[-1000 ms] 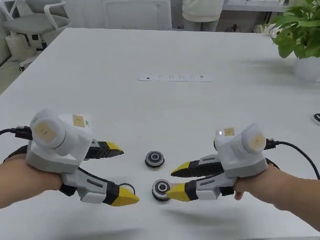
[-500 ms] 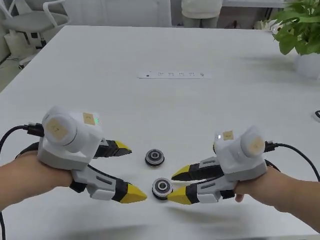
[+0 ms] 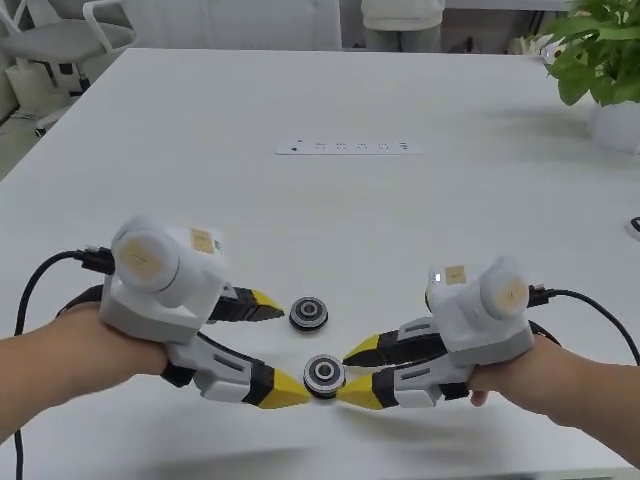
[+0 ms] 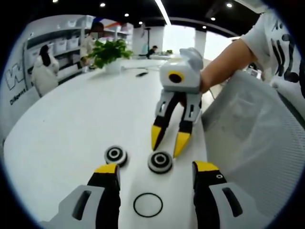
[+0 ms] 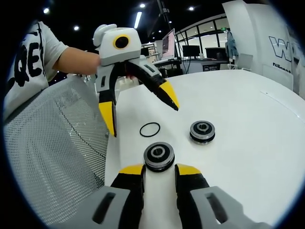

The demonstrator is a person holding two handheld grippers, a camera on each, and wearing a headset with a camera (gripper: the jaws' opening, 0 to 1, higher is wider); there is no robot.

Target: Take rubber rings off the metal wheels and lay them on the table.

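Two metal wheels with black rubber rims lie on the white table: a near wheel (image 3: 323, 373) (image 4: 160, 161) (image 5: 158, 155) and a far wheel (image 3: 308, 312) (image 4: 116, 155) (image 5: 202, 131). A loose black rubber ring (image 4: 147, 205) (image 5: 150, 129) lies flat on the table between my left jaws. My left gripper (image 3: 275, 345) (image 4: 156, 169) (image 5: 140, 110) is wide open, its lower tip close to the near wheel's left side. My right gripper (image 3: 355, 371) (image 4: 169, 138) (image 5: 160, 171) is open with a narrow gap, its tips just short of the near wheel's right side.
A white power strip (image 3: 348, 148) lies at mid-table. A potted plant (image 3: 600, 60) stands at the far right, an office chair (image 3: 60, 40) beyond the far left corner. The table's front edge (image 3: 400, 470) runs just below my hands.
My left gripper has moved right, toward the near wheel, and now covers the loose ring in the head view. The right gripper has barely moved. The wheels stay put.
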